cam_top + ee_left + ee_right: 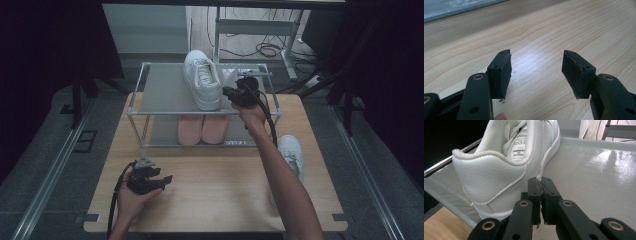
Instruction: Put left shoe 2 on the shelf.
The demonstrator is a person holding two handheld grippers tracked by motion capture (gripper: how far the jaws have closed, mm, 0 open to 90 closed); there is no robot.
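White leather sneaker (499,170) stands on the top shelf (165,90) of the rack, heel near the front edge; the right gripper (541,187), jaws pressed together on nothing, sits just beside it; a sideways nudge could tip it onto the bench (210,185); the left gripper (536,72) rests with jaws spread.

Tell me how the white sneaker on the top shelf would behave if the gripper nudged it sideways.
The white sneaker rests on a flat sole, so it would probably slide, not roll. The shelf looks glossy, likely offering little grip. Its padded collar probably gives under pressure.
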